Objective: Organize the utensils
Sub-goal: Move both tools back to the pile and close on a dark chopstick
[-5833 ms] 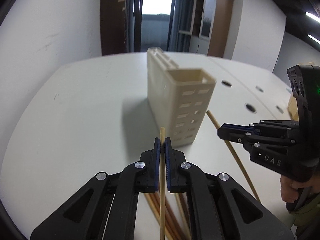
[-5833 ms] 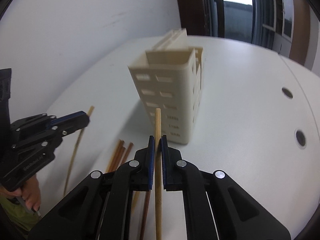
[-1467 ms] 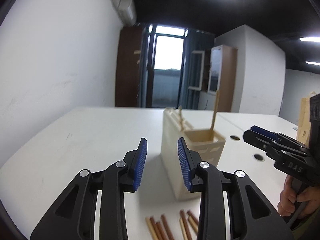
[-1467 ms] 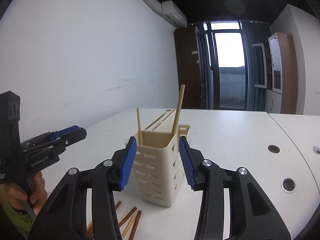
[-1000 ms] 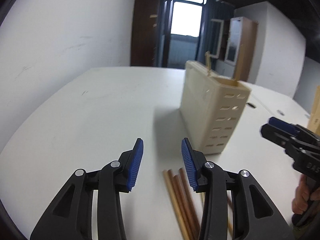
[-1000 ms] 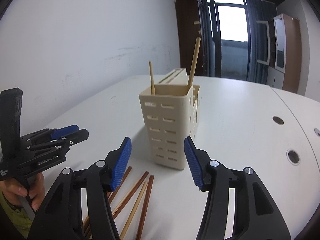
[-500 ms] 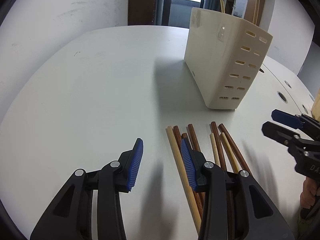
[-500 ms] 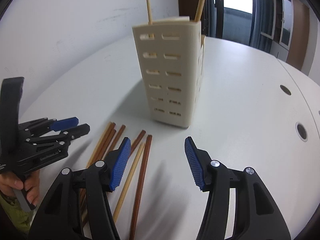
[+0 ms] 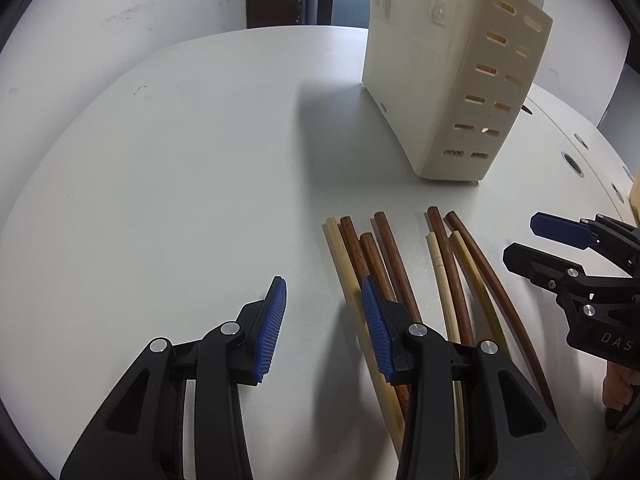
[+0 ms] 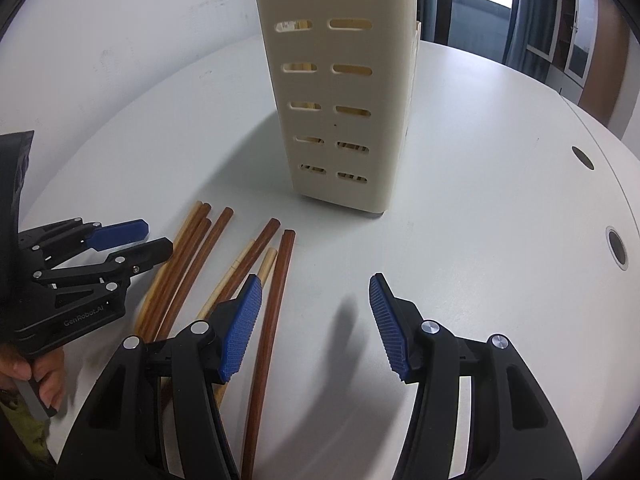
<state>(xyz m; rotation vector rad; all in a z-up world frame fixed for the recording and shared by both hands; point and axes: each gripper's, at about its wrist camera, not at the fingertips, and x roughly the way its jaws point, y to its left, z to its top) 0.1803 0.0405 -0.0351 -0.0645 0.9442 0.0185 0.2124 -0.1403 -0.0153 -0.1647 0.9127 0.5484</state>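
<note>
Below, both tools hang low over the loose chopsticks (image 9: 384, 256) on the white table (image 9: 180, 168), just in front of the cream utensil holder (image 9: 448, 76). The left gripper (image 9: 324, 320) is spread wide and empty, its right finger lying over the pale and brown sticks at the left of the pile. The right gripper (image 10: 316, 320) is likewise released and holds nothing, its left finger above the sticks at the right of the pile, near one dark brown stick (image 10: 272, 312).

Risks, as judged from this layout: the sticks lie touching and partly crossed, so a closing pinch may catch two at once, or nudge a neighbour and roll it away. A stick gripped near one end would probably tilt and could miss the holder's opening. The two tools work the same small pile (close together), so they might knock each other. A push against the tall, narrow holder might tip it.

Views compared: the left wrist camera shows the holder's long plain side, stick tips rising above its rim, and the right gripper side-on. The right wrist camera shows the slotted end wall, with pale sticks visible through the slots, the left gripper side-on, the person's hand (image 10: 36, 376) on its handle, and round cable holes (image 10: 616, 248) in the table.
</note>
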